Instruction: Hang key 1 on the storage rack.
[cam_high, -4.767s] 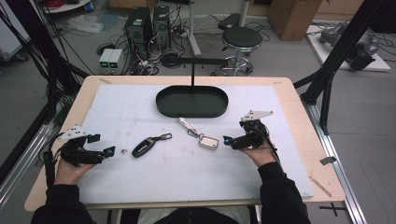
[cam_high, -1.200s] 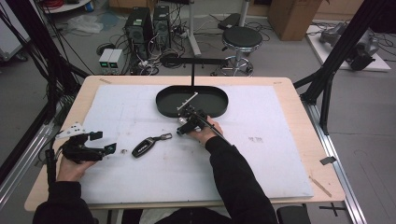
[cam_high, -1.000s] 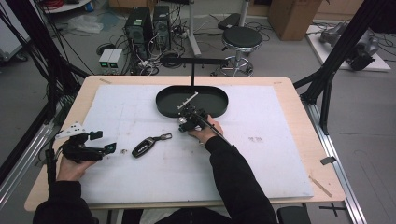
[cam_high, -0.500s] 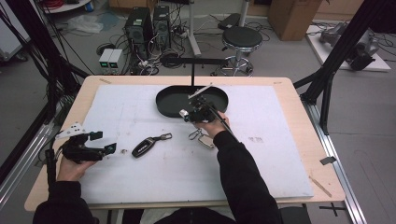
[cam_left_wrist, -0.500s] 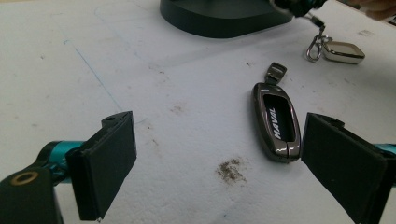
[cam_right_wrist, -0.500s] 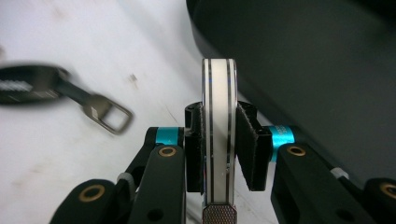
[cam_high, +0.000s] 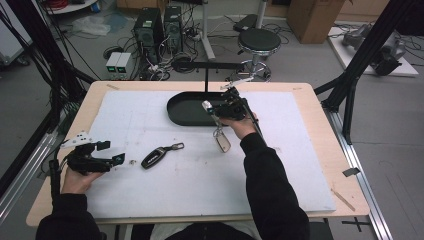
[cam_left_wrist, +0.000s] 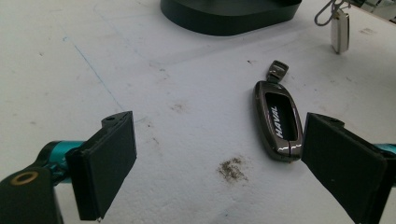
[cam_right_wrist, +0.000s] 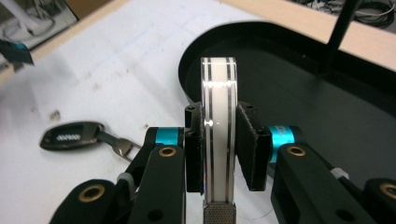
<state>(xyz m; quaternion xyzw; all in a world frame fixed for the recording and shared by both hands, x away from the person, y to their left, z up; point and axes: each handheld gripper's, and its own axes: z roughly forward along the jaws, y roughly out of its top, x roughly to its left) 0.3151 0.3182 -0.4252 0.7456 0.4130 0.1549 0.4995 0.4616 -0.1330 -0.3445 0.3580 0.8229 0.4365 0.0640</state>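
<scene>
right gripper (cam_high: 212, 107) raised beside black tray (cam_high: 185, 107), clamped on white key fob (cam_right_wrist: 218, 135)

The person is wearing black long sleeves (cam_high: 272, 185) reaching to both wrists. Each black two-jaw handheld gripper, left (cam_high: 114, 159) and right (cam_high: 209, 107), is showing teal anodised collars behind flat black rubber-faced pads (cam_left_wrist: 108, 156), brass-coloured rivets in the black linkage arms, a grey three-cornered plate on top, and a black cable trailing behind.
</scene>
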